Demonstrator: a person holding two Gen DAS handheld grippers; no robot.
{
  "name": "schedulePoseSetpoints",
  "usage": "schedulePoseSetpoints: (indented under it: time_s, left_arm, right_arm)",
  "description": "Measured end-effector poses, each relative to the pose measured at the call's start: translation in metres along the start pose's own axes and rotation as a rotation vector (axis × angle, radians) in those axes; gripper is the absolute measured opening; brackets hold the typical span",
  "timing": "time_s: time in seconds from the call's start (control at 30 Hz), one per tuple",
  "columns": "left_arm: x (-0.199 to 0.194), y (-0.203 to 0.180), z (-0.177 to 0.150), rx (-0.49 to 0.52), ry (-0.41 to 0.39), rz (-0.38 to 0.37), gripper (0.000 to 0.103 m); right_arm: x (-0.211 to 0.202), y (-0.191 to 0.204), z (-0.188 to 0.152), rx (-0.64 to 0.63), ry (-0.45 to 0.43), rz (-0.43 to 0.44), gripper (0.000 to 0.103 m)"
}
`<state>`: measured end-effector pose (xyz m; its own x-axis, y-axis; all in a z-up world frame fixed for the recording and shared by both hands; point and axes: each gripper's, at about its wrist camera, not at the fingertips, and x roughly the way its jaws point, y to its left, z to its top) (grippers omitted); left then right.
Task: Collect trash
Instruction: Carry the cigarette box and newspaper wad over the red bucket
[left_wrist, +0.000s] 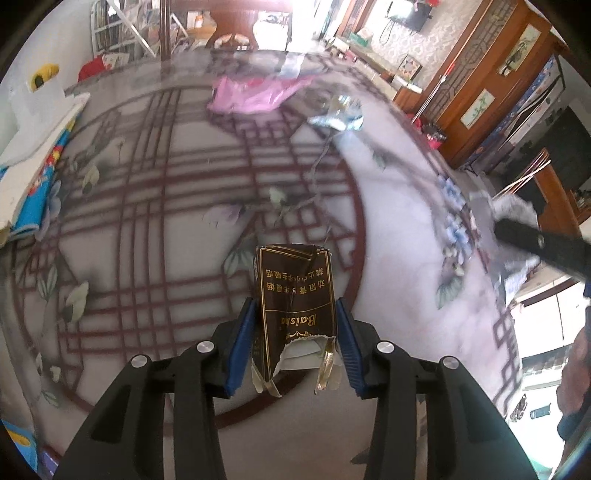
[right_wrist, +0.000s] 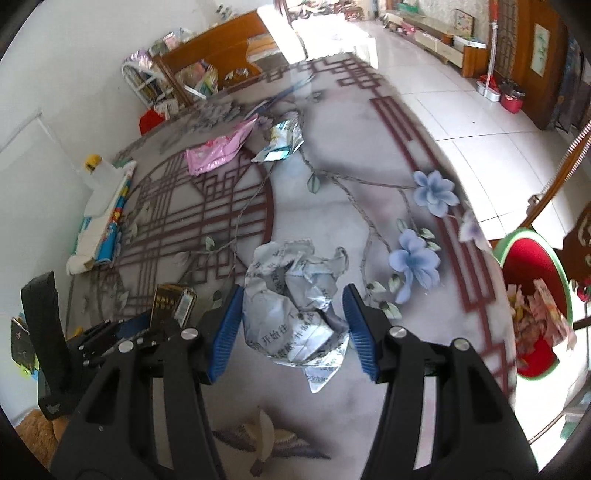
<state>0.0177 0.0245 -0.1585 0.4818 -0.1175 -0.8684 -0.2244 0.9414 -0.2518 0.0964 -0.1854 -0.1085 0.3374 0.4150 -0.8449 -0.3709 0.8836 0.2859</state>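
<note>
Left gripper (left_wrist: 295, 332) clamps torn brown "Baisha" cigarette pack (left_wrist: 293, 295) bearing gold lettering.

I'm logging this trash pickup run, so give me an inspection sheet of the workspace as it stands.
Surface: patterned table top with lattice and flower print.
Job's things: torn brown cigarette pack between the left tongs; crumpled printed paper between the right tongs; pink plastic bag and silvery wrapper lying at the far end.
Clutter: blue and white box and yellow-capped bottle by the wall.
Grippers: left pads touch the pack's sides; right pads flank the paper, contact unclear.
Cables: nothing seen.
Surroundings: red bin with scraps beside the table's right edge, tiled floor, wooden furniture beyond.
</note>
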Motion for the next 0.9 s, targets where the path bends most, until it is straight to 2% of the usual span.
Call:
schedulePoseSetpoints:
  time_s: [0.37,0.9]
  left_arm:
    - [-0.034,-0.037,0.024,0.050,-0.113,-0.059,0.040]
    - [-0.062,-0.069,0.029,0.096,-0.174,-0.106,0.040]
  right_arm:
    - [-0.049,-0.022,-0.014,0.072,-0.116,-0.029,0.054]
    - [-0.075,-0.041,-0.028,0.123,-0.182,-0.046,0.054]
